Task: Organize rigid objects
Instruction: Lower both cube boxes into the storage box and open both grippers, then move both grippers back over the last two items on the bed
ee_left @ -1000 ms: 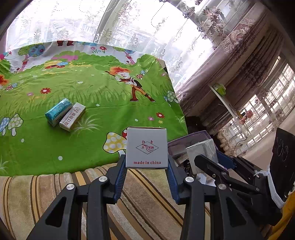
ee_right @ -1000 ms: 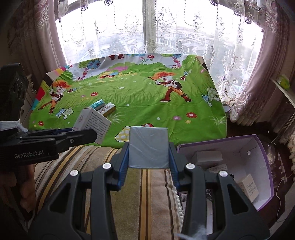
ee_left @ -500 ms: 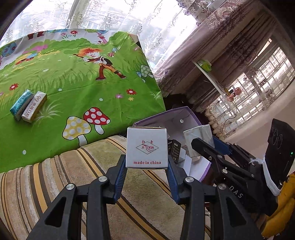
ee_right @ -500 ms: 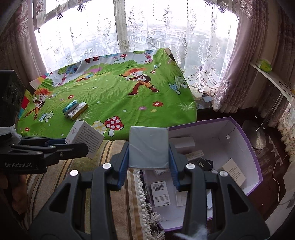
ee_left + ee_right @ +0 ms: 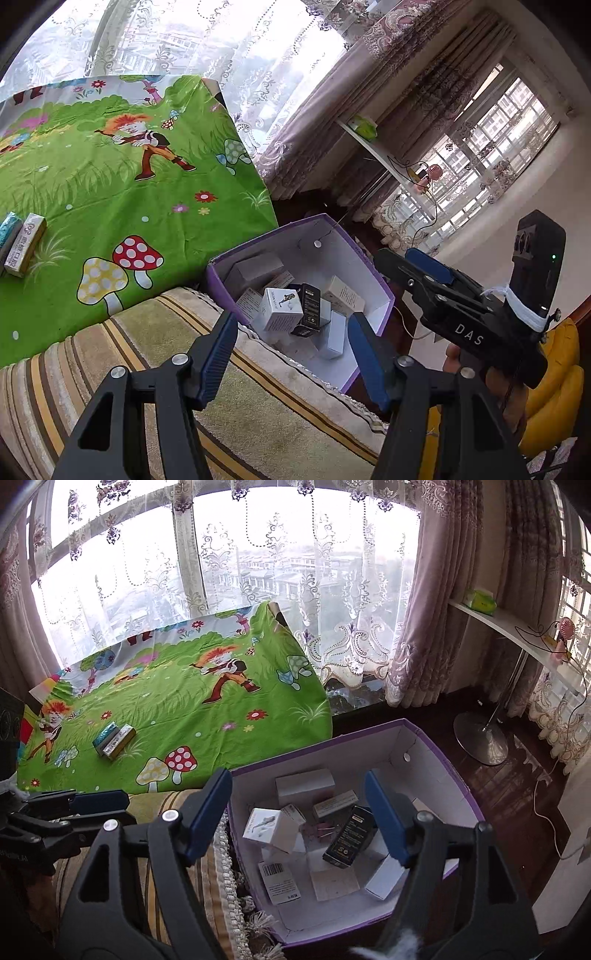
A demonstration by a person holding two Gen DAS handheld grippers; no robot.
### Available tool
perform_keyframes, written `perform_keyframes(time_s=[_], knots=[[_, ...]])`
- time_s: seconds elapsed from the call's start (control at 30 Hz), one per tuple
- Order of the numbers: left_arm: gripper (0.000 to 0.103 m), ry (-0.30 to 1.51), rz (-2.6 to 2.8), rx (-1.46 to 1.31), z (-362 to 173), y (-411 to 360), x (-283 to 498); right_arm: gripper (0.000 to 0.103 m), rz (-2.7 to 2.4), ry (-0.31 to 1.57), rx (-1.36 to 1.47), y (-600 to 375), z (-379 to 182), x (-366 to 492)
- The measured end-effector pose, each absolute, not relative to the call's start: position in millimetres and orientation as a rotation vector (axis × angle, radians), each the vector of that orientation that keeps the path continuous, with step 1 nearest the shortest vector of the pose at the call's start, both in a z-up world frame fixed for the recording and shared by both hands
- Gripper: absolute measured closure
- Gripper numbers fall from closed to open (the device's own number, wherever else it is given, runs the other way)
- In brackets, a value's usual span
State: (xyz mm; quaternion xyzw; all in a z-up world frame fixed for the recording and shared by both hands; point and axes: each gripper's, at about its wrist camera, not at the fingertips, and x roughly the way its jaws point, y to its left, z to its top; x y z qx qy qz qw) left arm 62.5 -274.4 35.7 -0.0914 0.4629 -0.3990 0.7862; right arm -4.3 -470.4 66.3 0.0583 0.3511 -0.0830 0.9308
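Now the small boxes lie jumbled inside the purple box (image 5: 448, 771), directly ahead of and below both grippers: a white cube-shaped carton (image 5: 267, 827) tilted near its left wall, a black carton (image 5: 349, 838) leaning beside it, a plain white box (image 5: 304, 792) toward the far wall, and flat white packs (one bearing a barcode label (image 5: 277, 880)) on the floor of the box. The right gripper (image 5: 299, 812) hovers above this pile with its blue-padded jaws spread wide and nothing between them. The left gripper (image 5: 290, 352) is likewise spread wide and empty, its fingers framing the near corner of the purple box (image 5: 221, 284). Off to the left of both, well apart from the box, two narrow cartons (image 5: 112, 740) lie side by side, touching, on the green cartoon-print cloth (image 5: 166, 701). Beneath the grippers runs a striped, fringed rug (image 5: 129, 350).
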Motion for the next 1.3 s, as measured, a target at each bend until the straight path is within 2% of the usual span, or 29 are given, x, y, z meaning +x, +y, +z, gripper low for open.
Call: perform_keyframes(time_s=[0.03,0.1,0.27,0.33,0.53,0.6,0.97,1.3], knots=[[0.039,0.982,-0.857,-0.192,39.2,-273.4,60.5,0.020,-0.167,0.703,0.129,-471.0,68.4,-5.7],[0.037,0.948,-0.837,-0.163,47.3,-272.8,55.1,0.009,-0.169,0.674,0.136,-470.2,72.3,-8.0],[0.036,0.820,-0.724,-0.057,67.0,-271.5,41.7,0.002,-0.204,0.595,0.074,-455.2,84.4,-12.4],[0.033,0.747,-0.696,-0.021,75.2,-268.4,35.9,0.002,-0.166,0.565,0.076,-451.9,89.7,-15.0],[0.016,0.545,-0.656,0.110,97.2,-250.8,22.9,0.001,-0.113,0.509,0.077,-443.9,102.4,-20.2],[0.015,0.509,-0.600,0.122,103.0,-241.1,23.5,0.001,-0.100,0.507,0.073,-441.0,104.7,-19.1],[0.015,0.613,-0.459,0.053,110.5,-173.1,65.7,0.001,-0.011,0.543,0.070,-420.1,106.2,-6.0],[0.017,0.697,-0.346,-0.156,108.5,-88.6,121.8,0.001,0.039,0.630,0.074,-393.8,102.0,30.1]])
